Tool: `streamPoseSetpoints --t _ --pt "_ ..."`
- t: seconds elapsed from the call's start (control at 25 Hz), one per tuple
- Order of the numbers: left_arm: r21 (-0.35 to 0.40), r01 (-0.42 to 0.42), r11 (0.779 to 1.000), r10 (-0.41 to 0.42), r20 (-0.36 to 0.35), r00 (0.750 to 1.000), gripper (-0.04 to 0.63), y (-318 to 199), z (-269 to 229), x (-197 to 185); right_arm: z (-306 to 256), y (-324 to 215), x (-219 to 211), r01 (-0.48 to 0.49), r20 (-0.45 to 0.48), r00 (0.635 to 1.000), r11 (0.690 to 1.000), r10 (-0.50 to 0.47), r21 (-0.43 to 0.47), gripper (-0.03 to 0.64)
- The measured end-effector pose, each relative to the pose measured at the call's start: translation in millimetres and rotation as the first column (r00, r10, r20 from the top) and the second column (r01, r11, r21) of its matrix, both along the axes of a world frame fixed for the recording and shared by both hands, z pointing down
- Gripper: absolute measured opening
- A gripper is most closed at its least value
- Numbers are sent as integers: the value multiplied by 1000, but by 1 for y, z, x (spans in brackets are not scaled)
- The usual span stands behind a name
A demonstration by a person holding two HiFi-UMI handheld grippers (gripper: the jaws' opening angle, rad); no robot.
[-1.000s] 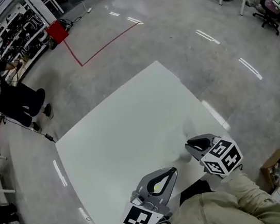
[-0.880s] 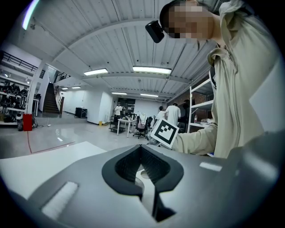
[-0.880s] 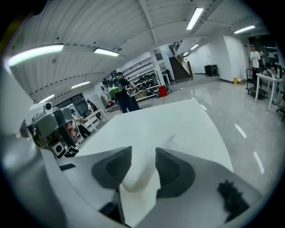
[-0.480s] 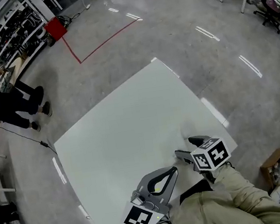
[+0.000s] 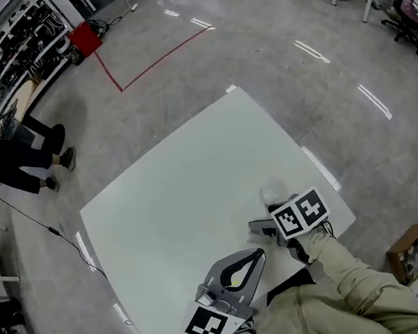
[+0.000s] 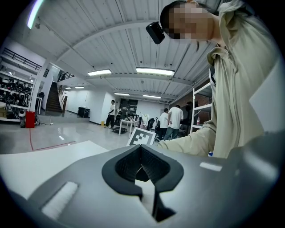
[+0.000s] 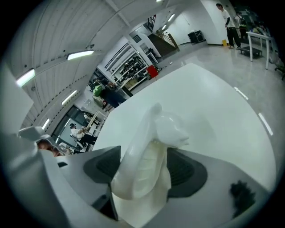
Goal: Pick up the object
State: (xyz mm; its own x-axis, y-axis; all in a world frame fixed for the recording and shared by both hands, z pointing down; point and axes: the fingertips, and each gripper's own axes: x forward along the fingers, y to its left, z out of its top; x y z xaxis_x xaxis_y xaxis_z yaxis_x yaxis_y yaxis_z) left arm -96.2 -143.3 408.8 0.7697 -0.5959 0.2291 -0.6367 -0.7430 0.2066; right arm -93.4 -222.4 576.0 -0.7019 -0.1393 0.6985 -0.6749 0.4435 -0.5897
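The white table (image 5: 169,199) filled most of the head view, and everything happened at its near right corner. My left gripper (image 6: 142,169) sat low at the near edge, jaws together and empty. My right gripper (image 7: 149,174) had its jaws spread as wide as they go, with the white figurine (image 7: 156,133) standing upright on the table between them; I couldn't see either pad pressing on it yet.

The figurine looked glossy and hard, so I judged it stiff, slippery, probably light, and liable to chip if dropped. I'd close on the broad ribbed body low down, not on the thin curved neck or head.

A second before, that right gripper was shut and nearer me, short of the figurine; it had since moved forward around it.
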Motion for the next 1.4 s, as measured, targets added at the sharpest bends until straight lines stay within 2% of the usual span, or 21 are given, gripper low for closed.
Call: streamPoseSetpoints --t 0.24,0.28,0.48,0.6,0.72,0.88,1.04,1.16,1.4 --pt "1 22 1000 -22 -4 1000 6 0 -4 -5 0 2 -7 -8 90 996 996 16 -89 310" --pt "2 26 1000 -26 -5 1000 6 1 -4 -6 -2 3 -9 -13 108 994 995 24 -100 245" --pt "6 34 999 -34 1 999 6 3 -2 -12 -5 0 -12 -42 128 990 995 54 -91 159" --pt "9 35 999 -35 2 999 6 5 -4 -12 -8 -1 -10 -60 126 990 996 69 -73 143" --pt "9 36 999 -36 5 999 6 6 -6 -10 -12 0 -8 -42 91 995 999 43 -13 140" --pt "11 40 999 -40 12 999 6 8 -6 -9 -21 1 -7 46 20 999 989 -49 138 138" --pt "15 44 999 -44 11 999 6 11 -6 -8 -34 3 -6 101 18 994 962 -109 255 140" --pt "22 42 999 -42 14 999 6 13 -8 -5 -38 6 -2 149 -26 988 928 -149 342 140" --pt "24 48 999 -49 20 999 6 16 -10 -2 -62 4 6 124 14 989 881 -146 458 140"
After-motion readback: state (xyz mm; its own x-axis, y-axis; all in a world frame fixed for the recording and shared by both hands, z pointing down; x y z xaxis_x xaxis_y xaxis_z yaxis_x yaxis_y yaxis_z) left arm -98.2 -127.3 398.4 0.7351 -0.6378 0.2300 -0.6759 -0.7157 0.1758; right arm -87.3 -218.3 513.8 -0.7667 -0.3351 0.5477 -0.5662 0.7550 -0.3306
